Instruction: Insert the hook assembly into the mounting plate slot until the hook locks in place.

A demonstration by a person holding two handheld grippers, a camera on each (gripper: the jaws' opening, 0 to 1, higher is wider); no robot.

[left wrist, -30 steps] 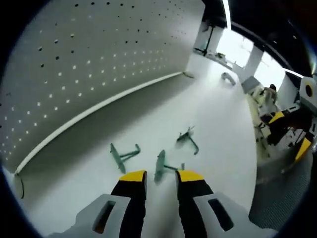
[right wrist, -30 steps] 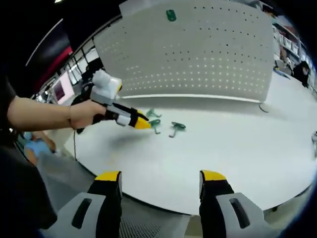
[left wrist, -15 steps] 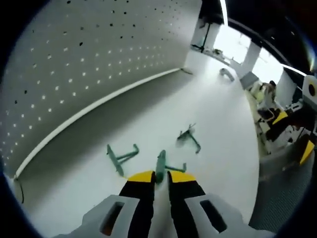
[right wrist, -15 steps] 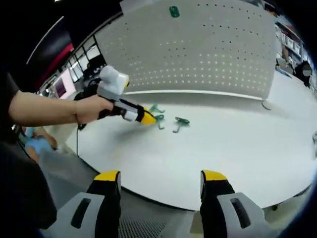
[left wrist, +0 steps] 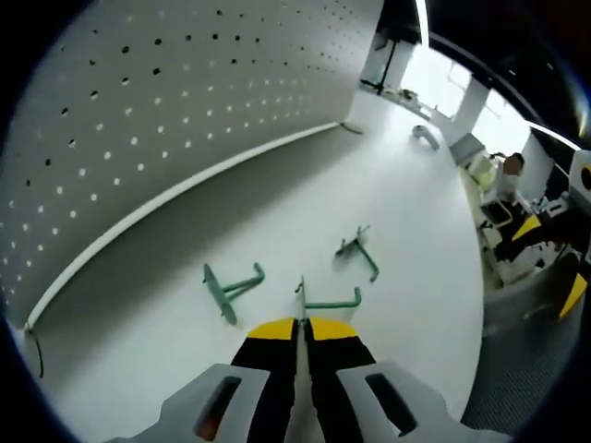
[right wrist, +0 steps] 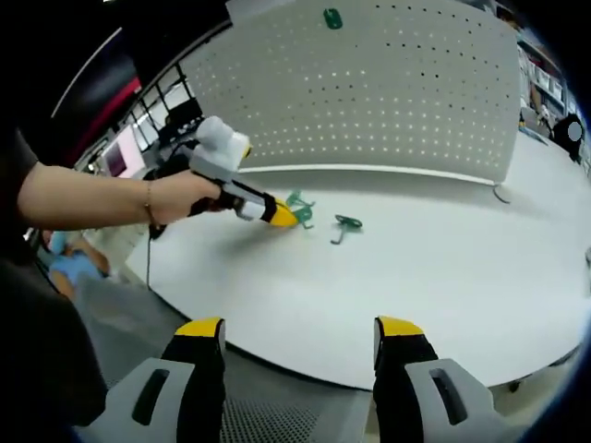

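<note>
Left gripper view, L to R: white pegboard stands upright at table's far edge. On white table, a green hook lies just left of the jaws. Left gripper jaws pressed together, clamped on plate end of middle hook, its arm sticking out right. Third hook lies further off, apart from both.

Right gripper view, L to R: person's hand holds left gripper, tip at the hooks cluster. Separate hook just right of it. One green piece sits high on pegboard. Right gripper jaws wide apart, nothing between, over table's near edge.
</note>
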